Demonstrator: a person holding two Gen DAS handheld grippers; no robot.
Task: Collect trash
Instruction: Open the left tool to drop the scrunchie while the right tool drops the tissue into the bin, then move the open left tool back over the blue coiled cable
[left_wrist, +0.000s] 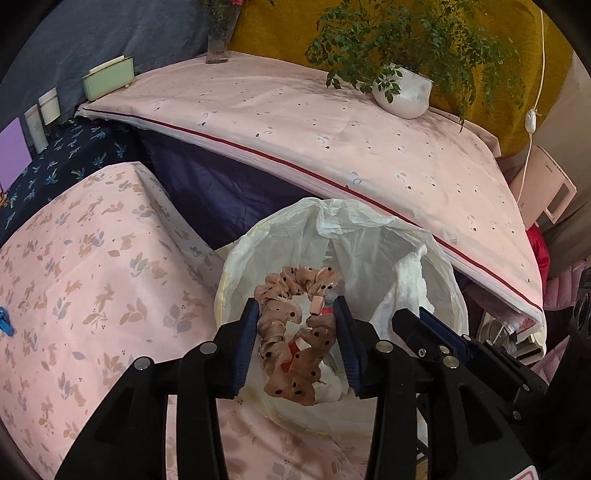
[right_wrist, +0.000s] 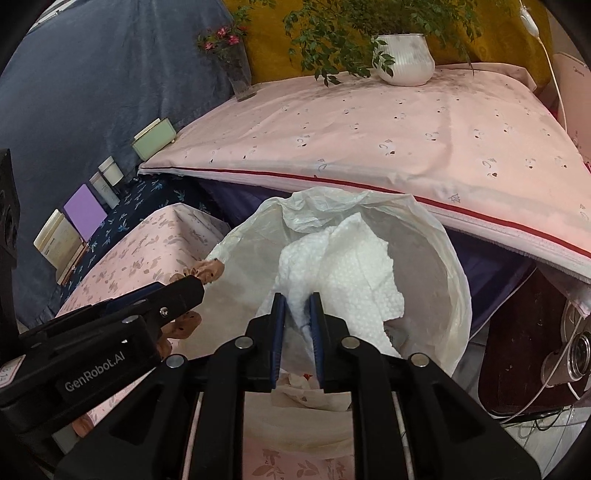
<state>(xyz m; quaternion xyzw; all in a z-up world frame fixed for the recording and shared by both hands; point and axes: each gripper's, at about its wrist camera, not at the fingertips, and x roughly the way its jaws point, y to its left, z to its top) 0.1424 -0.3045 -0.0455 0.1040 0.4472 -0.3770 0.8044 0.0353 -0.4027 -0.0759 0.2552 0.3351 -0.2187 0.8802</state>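
A round bin lined with a white plastic bag (left_wrist: 373, 236) stands between the two pink-covered surfaces; it also shows in the right wrist view (right_wrist: 436, 258). My left gripper (left_wrist: 297, 314) holds a tan scrunchie with black dots (left_wrist: 291, 325) between its blue pads, over the bin's mouth. My right gripper (right_wrist: 297, 299) is shut on a crumpled white paper towel (right_wrist: 347, 273), also held over the bin. The right gripper shows at the right of the left wrist view (left_wrist: 436, 332). Crumpled white and red trash lies at the bin's bottom (right_wrist: 306, 391).
A potted green plant (left_wrist: 402, 92) and a glass vase (left_wrist: 219, 33) stand on the far pink-covered table (left_wrist: 295, 122). A pale green box (left_wrist: 107, 77), small cartons and a purple card (left_wrist: 13, 151) sit at the left. A blue clip (left_wrist: 5, 321) lies on the near pink cloth.
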